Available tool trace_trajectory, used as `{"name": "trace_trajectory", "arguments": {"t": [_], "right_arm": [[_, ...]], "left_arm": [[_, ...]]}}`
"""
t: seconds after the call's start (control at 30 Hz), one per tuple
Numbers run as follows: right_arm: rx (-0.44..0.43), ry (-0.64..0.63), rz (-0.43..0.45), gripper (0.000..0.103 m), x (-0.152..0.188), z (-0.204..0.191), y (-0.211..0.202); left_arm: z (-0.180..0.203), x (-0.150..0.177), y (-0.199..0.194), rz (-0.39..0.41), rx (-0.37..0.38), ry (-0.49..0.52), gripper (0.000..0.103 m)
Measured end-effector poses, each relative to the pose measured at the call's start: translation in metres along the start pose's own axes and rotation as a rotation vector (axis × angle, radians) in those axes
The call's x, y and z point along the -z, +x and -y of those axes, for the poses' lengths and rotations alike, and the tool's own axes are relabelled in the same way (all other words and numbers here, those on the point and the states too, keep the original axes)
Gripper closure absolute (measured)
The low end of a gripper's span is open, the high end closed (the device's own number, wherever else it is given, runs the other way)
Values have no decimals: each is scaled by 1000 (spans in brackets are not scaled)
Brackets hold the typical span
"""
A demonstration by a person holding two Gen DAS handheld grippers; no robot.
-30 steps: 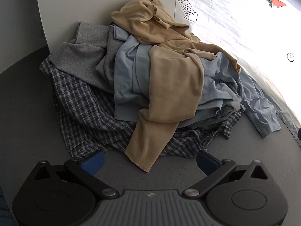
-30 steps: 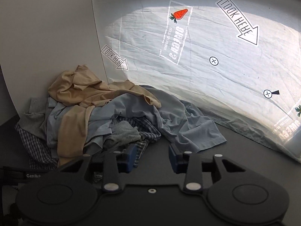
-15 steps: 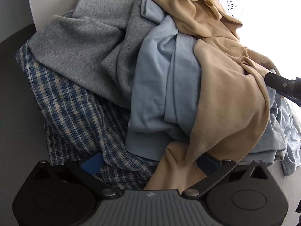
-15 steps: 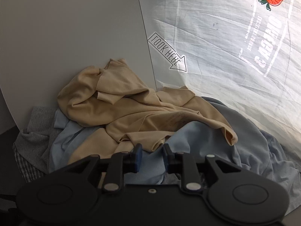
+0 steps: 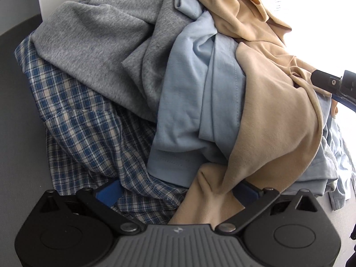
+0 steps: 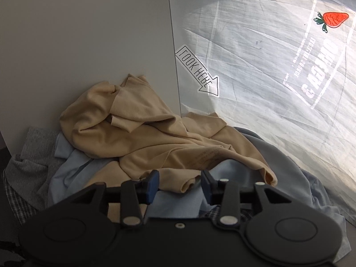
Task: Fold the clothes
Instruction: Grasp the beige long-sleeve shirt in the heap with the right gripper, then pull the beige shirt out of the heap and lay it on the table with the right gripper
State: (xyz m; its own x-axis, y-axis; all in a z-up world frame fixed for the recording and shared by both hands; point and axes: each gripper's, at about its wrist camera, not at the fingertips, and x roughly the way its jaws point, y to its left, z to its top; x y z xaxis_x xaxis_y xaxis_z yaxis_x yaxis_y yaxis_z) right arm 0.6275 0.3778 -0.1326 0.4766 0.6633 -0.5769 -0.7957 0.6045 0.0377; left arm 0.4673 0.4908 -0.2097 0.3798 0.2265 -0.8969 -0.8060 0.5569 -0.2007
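Heap of clothes, unfolded, on a grey table (image 5: 13, 102), pushed into the corner where a plain white panel (image 6: 89, 44) meets a bright creased sheet (image 6: 255, 33) printed with a strawberry (image 6: 333, 19) and an arrow label (image 6: 197, 71).

Item 1: tan shirt (image 6: 142, 138), topmost, crumpled. One long fold runs down the front of the heap toward my left claw (image 5: 178, 192); another bunched edge lies at my right claw (image 6: 179, 183).

Item 2: light blue shirt (image 5: 191, 102), under the tan one, its hemmed edge showing near the front of the heap.

Item 3: grey knit garment (image 5: 95, 51), at the left rear of the heap, against the white panel.

Item 4: blue and white plaid shirt (image 5: 84, 129), lowest layer, spreading onto the table at the left front.

Left claw: spread wide, fingers down in the heap. The left pad (image 5: 110, 192) sits against plaid cloth, the right pad (image 5: 245, 192) beside the hanging tan fold; plaid cloth and the tan fold both lie between the pads, and neither pad visibly presses on them.

Right claw: opening, pads apart, the bunched tan edge lying in the gap with light blue cloth just below; the pads do not press on it. Its dark finger also shows at the right edge of the left wrist view, lying on the tan shirt.
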Motion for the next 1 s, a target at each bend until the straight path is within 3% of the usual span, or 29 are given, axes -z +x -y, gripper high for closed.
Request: {"name": "trace_trajectory", "arguments": {"t": [0.2,0.23,0.27,0.33,0.47,0.6,0.77,0.93,1.0], "right_arm": [[-41,111,-44,66,-7,12,12],[-51,129,-43,72,-9,15,14],[-52,115,-43,97,-11,15,15],[-79,111,-45,97,-15,16,16],[-103,196,39,99,-18,25,-15],[-126,355,137,99,-20,45,-71],[-60,525,261,100,1,90,-167],[47,617,364,100,54,130,-292],[73,660,403,100,80,140,-346]], "left_arm": [[2,2,0,-2,-6,6,0],[3,2,1,-5,-11,14,0],[4,2,1,-7,-17,22,0],[7,3,0,-10,-30,29,0],[11,3,-8,-19,-52,39,0],[18,10,-32,12,-53,86,0],[34,27,-79,85,2,166,0],[70,52,-125,156,76,276,0],[79,81,-154,176,112,326,0]]}}
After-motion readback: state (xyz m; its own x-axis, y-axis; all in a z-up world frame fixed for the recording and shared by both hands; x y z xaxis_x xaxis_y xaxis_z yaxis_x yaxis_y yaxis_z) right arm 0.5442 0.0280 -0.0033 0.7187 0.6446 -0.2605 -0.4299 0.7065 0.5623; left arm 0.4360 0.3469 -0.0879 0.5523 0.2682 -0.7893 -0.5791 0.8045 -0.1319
